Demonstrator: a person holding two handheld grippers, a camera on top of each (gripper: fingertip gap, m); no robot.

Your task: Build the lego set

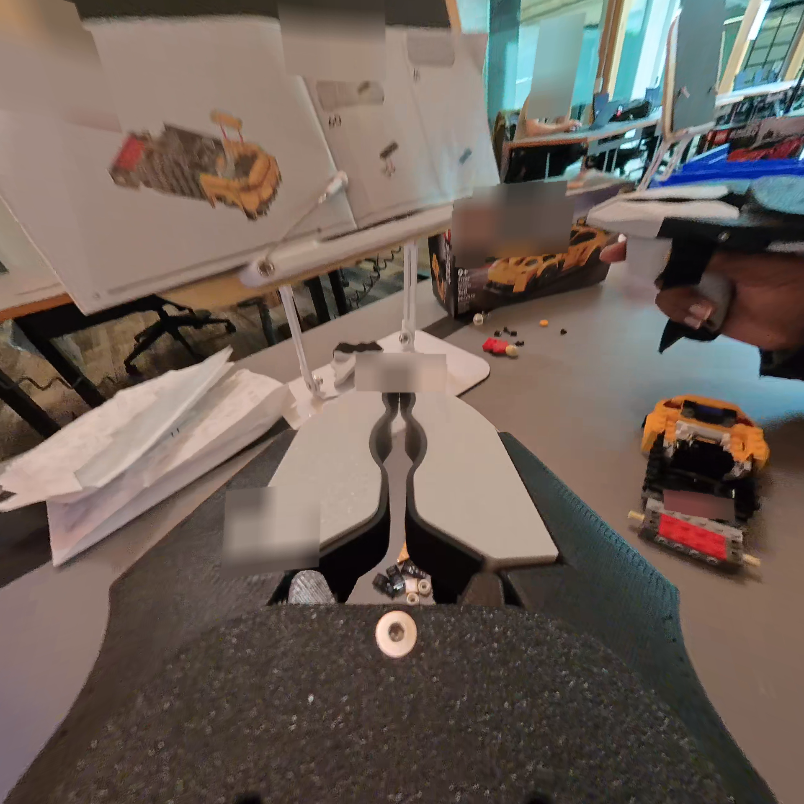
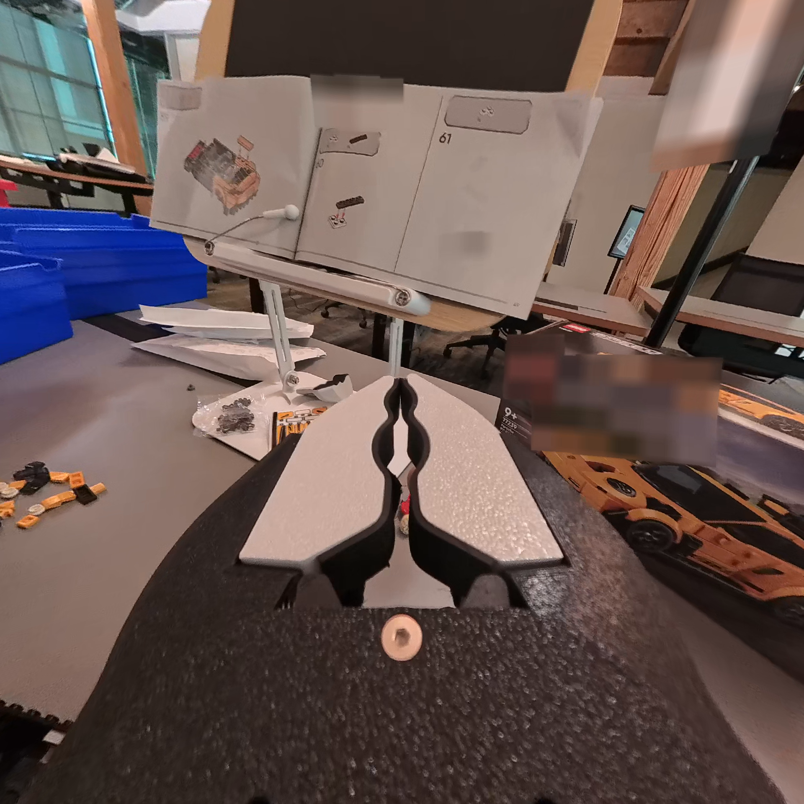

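The left gripper (image 1: 399, 398) hangs above the grey table (image 1: 565, 435) with its jaws together, tips touching and nothing between them. Through the gap near its base shows a small pile of black and pale loose bricks (image 1: 402, 581), mostly hidden by the fingers. The right gripper (image 2: 400, 383) is likewise closed and empty; only a sliver of a red piece (image 2: 404, 506) and a pale round one show through its gap. In the left wrist view the right gripper (image 1: 609, 215) also appears at the upper right edge, held by a hand (image 1: 748, 300) and cut off by the frame.

The partly built orange and black car (image 1: 700, 478) sits on the table to the right of the left gripper, well apart from both; a mosaic patch covers part of its rear deck. Ahead, an open instruction booklet (image 2: 370, 174) rests on a white stand (image 2: 313, 278); its left page is motion-blurred in the left wrist view, and printed step numbers and diagrams are visible on it. The set's box (image 2: 652, 522), showing an orange sports car, lies right of the right gripper, its upper panel pixelated, with some small printed writing beside the patch. Orange and black loose parts (image 2: 52, 491) lie scattered at the left, near a clear bag of dark pieces (image 2: 230, 417) and a partly hidden orange sticker sheet (image 2: 296, 424). Crumpled white paper bags (image 1: 143, 439) lie left of the stand.
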